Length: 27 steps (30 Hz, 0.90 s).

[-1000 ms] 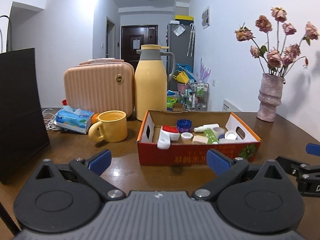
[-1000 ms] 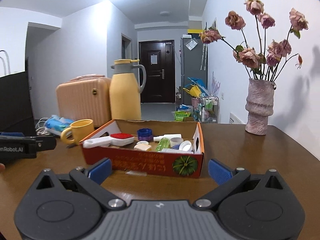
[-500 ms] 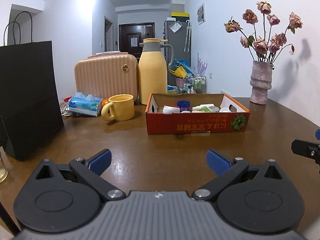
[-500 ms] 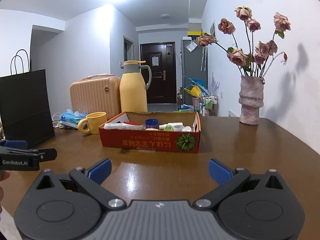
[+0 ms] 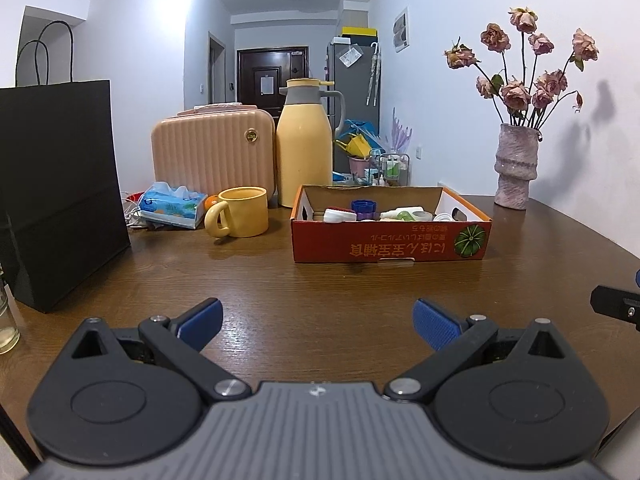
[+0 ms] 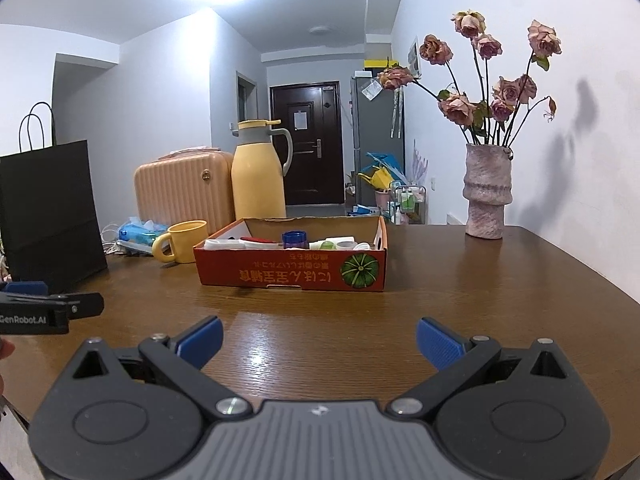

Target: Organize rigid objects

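Two grippers hang low over the near end of the table (image 5: 320, 280), and neither holds a thing. The left gripper (image 5: 316, 318) has its blue pads spread wide with bare wood between them; the right gripper (image 6: 319, 338) matches it, jaws apart and empty. Both sit well short of the box (image 5: 390, 242), which looks like a standing-off pose, clear of the goods, with the sorting either finished or not begun.

Largest thing on the wood is the black bag (image 5: 56, 196), upright at the far left, tall enough to wall off that side. Next, the peach case (image 5: 212, 152) at the back, and the yellow flask (image 5: 305, 144) just beside it. Then the box itself, an orange carton in mid-table, and here is the task's stuff: all the rigid bits lie inside it. A blue cap (image 5: 363, 209) pokes above the wall, a white bottle (image 5: 404, 213) lies on its side, and in the right view a red and white piece (image 6: 256, 242) rests near the left end. The rest is too small to name.

Off to the right stands the vase (image 6: 486, 190) of dried roses, well apart from the box, top-heavy by the look of it. The mug (image 5: 240, 211) sits left of the box, near the tissue pack (image 5: 170, 204). The lane from either gripper to the box is open wood; the mug crowds only the left flank.
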Available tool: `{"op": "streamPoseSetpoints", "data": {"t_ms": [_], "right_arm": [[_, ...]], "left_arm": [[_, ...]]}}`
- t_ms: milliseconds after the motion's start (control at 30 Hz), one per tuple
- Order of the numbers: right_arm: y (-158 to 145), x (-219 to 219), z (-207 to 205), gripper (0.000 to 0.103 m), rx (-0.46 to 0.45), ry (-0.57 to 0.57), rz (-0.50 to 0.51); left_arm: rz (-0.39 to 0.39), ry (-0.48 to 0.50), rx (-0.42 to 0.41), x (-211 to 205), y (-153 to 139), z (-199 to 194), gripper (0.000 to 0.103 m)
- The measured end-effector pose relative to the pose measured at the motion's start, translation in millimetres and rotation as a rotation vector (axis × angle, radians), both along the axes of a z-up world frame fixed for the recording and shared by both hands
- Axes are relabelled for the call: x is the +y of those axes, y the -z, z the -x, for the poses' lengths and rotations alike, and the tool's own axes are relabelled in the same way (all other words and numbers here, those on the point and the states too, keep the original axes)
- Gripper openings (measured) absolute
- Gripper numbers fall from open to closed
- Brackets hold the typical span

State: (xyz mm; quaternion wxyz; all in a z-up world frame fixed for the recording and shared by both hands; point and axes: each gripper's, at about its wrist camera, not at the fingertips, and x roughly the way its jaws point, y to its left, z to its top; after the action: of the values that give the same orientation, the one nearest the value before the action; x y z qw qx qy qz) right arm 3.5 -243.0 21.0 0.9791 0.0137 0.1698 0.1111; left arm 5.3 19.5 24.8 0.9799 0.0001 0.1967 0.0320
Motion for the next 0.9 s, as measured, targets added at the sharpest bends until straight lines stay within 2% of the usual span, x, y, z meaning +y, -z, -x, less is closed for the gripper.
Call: {"op": "streamPoseSetpoints", "data": {"t_ms": [900], "right_arm": [[-4.0, 4.8, 4.1, 0.103, -0.014, -0.020, 0.008]], "left_arm": [[0.001, -0.006, -0.010, 3.4, -1.5, 3.7, 0.103]]}}
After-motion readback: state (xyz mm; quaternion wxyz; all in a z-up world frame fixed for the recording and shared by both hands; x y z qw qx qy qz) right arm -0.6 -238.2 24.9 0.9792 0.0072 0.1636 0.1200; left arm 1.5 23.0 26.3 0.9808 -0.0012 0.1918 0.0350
